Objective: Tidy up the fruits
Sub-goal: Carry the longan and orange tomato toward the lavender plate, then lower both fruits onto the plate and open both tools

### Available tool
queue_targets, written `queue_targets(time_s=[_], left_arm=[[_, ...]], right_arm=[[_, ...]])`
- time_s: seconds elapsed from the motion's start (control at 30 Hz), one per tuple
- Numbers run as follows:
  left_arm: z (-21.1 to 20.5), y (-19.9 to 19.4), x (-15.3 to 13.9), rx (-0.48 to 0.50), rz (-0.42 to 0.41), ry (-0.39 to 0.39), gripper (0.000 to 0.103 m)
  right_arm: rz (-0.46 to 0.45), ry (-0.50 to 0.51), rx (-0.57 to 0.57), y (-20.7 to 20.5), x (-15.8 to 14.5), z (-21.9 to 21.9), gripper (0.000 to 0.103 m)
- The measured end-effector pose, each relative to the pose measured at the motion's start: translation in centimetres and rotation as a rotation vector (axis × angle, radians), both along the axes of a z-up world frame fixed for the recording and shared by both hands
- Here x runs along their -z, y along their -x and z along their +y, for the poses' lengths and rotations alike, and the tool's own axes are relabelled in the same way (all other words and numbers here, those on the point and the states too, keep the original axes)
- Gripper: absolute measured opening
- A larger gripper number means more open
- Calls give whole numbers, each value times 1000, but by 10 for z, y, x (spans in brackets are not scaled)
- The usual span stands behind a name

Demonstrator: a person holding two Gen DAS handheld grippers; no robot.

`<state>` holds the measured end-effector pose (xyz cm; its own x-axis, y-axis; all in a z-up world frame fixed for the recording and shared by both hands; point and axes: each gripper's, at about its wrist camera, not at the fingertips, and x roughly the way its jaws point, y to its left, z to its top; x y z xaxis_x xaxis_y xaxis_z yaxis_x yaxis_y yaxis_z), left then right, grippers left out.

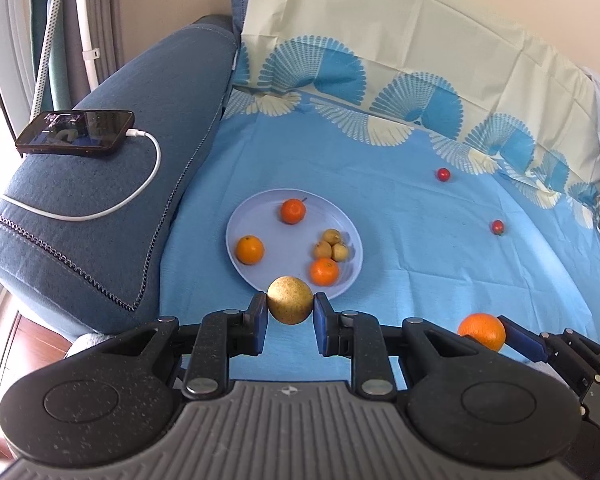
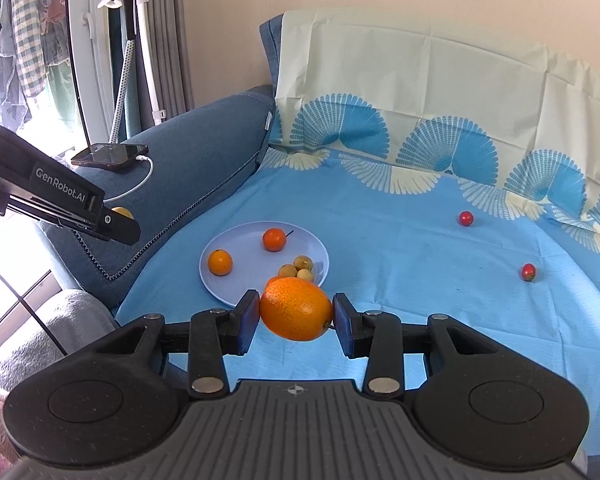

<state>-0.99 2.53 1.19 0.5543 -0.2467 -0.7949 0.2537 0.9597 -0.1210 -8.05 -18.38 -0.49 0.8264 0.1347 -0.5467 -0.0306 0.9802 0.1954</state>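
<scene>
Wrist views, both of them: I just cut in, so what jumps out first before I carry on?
Each gripper holds fruit: the left gripper clamps a speckled yellow-brown round fruit just short of the plate, and the right gripper pinches a large orange. The plate already carries three small oranges and a cluster of small tan fruits. Two small red fruits lie loose on the blue cloth to the right.

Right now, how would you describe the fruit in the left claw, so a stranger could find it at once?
Start from the pale blue plate on the blue cloth beside the sofa arm. Just at its near rim, the left claw is shut on a round fruit. It is speckled yellow-brown, not orange, and bigger than the small tan fruits on the plate.
</scene>
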Motion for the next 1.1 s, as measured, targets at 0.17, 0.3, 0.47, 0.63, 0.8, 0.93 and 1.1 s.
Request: queue_targets(time_s=[0.17, 0.3, 0.47, 0.63, 0.8, 0.93, 1.1], left_arm=[[-3, -28, 9, -23, 19, -17, 26], [-10, -55, 16, -37, 34, -25, 26], [-24, -90, 30, -38, 39, -50, 26], [-39, -126, 50, -36, 59, -73, 26], [-53, -156, 78, -25, 84, -108, 26], [-64, -176, 102, -13, 101, -145, 26], [-71, -196, 131, -3, 133, -186, 26]], right_arm=[[21, -10, -18, -25, 4, 1, 42], [34, -19, -33, -52, 10, 2, 42], [52, -20, -47, -91, 23, 4, 42], [85, -13, -58, -130, 40, 9, 42], [109, 7, -84, -166, 59, 18, 42], [140, 12, -104, -190, 76, 25, 42], [157, 31, -136, -213, 95, 33, 42]])
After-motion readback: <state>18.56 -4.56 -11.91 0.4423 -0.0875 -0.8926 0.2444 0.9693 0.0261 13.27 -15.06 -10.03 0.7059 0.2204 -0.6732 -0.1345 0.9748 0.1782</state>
